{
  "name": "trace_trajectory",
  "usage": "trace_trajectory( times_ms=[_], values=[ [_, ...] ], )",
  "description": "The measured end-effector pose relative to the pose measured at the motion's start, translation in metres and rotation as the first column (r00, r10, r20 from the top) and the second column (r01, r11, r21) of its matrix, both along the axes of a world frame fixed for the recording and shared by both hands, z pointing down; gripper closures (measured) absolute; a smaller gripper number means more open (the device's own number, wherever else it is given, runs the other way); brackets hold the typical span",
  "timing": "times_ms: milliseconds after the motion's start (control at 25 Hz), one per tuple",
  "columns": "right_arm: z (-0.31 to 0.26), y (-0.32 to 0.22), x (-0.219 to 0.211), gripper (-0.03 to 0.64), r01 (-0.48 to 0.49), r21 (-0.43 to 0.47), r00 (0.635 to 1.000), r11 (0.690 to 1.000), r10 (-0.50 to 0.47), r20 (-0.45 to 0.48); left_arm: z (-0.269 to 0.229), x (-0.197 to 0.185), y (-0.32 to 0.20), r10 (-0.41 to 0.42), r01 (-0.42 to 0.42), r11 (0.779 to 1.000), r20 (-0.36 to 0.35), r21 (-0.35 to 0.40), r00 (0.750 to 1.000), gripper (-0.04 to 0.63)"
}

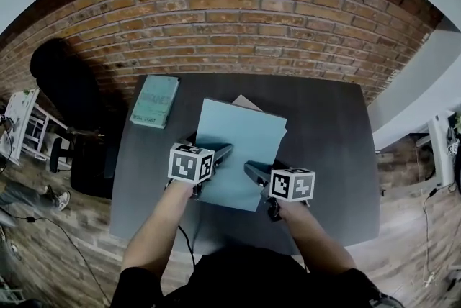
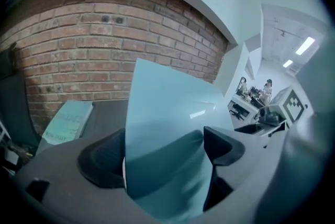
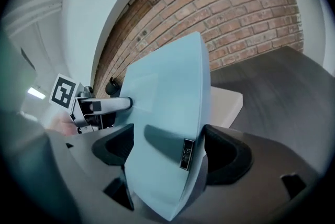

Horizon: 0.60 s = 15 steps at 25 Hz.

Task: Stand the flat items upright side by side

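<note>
Near edge of pale blue book [image 1: 241, 141]: left tongs [image 2: 165, 147] and right tongs [image 3: 170, 147] each clenched on it, one per side | held over dark surface [image 1: 324, 148] | beige item [image 1: 247, 102] peeks past its far edge | teal book [image 1: 155, 111] flat, far-left of it, apart | bare dark surface to its right | brick wall [image 1: 230, 19] behind

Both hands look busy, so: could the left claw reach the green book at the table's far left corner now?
Probably not yet: the left claw is clamped on the big blue book. Once freed, nothing on the table blocks its way to the green book.
</note>
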State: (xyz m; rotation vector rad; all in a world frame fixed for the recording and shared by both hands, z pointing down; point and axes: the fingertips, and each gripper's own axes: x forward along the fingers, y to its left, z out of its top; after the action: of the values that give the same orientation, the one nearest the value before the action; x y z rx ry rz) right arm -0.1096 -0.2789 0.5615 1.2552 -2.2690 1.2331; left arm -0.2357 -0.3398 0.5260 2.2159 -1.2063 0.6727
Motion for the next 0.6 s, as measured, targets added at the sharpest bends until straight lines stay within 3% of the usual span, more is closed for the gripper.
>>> trace_trajectory(
  times_ms=[280,440,600],
  values=[
    [0.056,-0.003,0.0,0.198,-0.018,-0.16,0.998,0.987,0.027,0.056,0.049,0.012,-0.035,0.07,-0.063,0.994,0.083,-0.084,0.994,0.113],
    [0.06,-0.016,0.003,0.198,-0.019,-0.14,0.999,0.99,0.026,0.047,0.077,0.012,-0.055,0.079,-0.066,0.983,0.064,-0.174,0.995,0.112],
    [0.06,-0.021,0.006,0.198,0.008,-0.121,0.999,0.993,-0.003,0.039,0.089,0.018,-0.073,0.122,-0.113,0.972,0.033,-0.207,0.992,0.112]
  ],
)
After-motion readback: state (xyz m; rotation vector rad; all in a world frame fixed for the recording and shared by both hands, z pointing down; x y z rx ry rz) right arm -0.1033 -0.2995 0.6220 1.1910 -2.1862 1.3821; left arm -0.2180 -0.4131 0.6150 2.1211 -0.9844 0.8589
